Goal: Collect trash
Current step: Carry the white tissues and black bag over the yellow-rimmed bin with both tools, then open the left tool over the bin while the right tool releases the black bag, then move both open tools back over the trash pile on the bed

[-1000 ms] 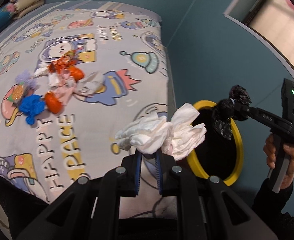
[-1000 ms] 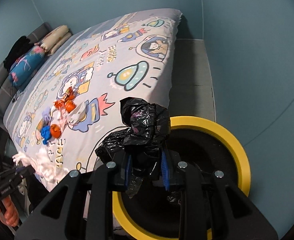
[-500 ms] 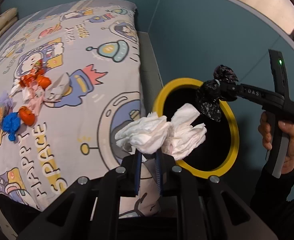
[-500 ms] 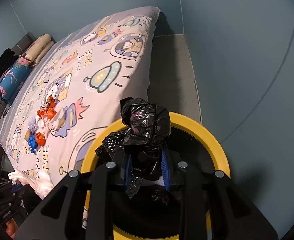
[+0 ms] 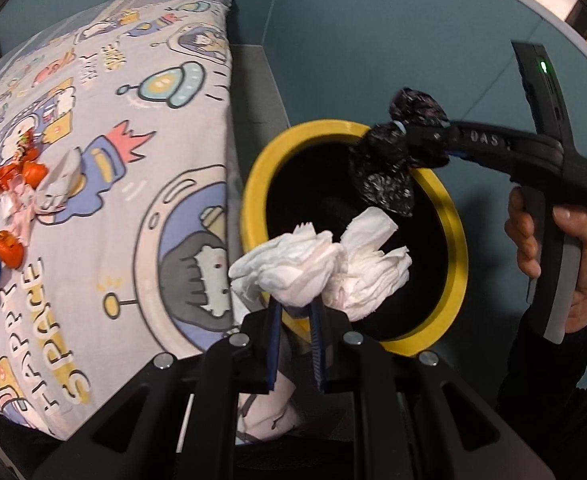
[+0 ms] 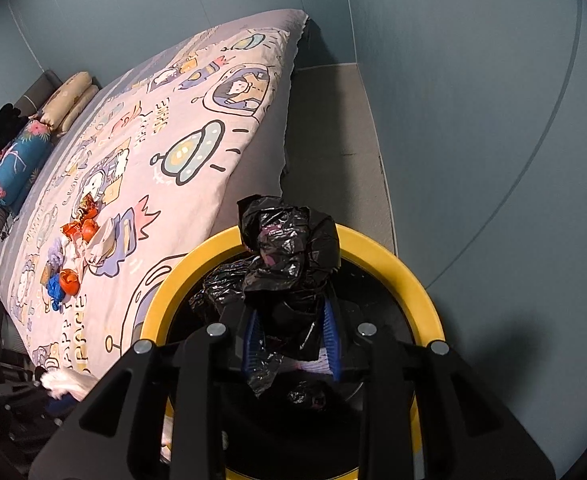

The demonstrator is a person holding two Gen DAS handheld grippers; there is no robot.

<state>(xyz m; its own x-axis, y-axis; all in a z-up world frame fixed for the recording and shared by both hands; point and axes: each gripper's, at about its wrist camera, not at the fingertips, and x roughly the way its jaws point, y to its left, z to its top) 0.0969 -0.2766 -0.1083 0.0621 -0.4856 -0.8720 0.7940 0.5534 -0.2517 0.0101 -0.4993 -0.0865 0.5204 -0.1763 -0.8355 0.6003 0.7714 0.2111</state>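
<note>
My left gripper (image 5: 295, 312) is shut on a crumpled white tissue (image 5: 317, 268), held just above the near rim of the yellow-rimmed black trash bin (image 5: 455, 248). My right gripper (image 6: 291, 320) is shut on a crumpled black plastic bag (image 6: 289, 264) and holds it over the bin's opening (image 6: 397, 264); it also shows in the left wrist view (image 5: 417, 140) over the far rim. More trash (image 5: 17, 196) lies in a pile on the bed: orange, blue, pink and white scraps, also in the right wrist view (image 6: 77, 248).
The bed with a cartoon space-print cover (image 5: 105, 128) lies left of the bin. Pillows (image 6: 33, 140) lie at its far end. A blue wall (image 6: 473, 100) runs behind and right of the bin, with grey floor (image 6: 333, 140) between.
Both grippers have moved from the bed toward the bin. The black bag now hangs over the opening and the tissue is at the near rim.
</note>
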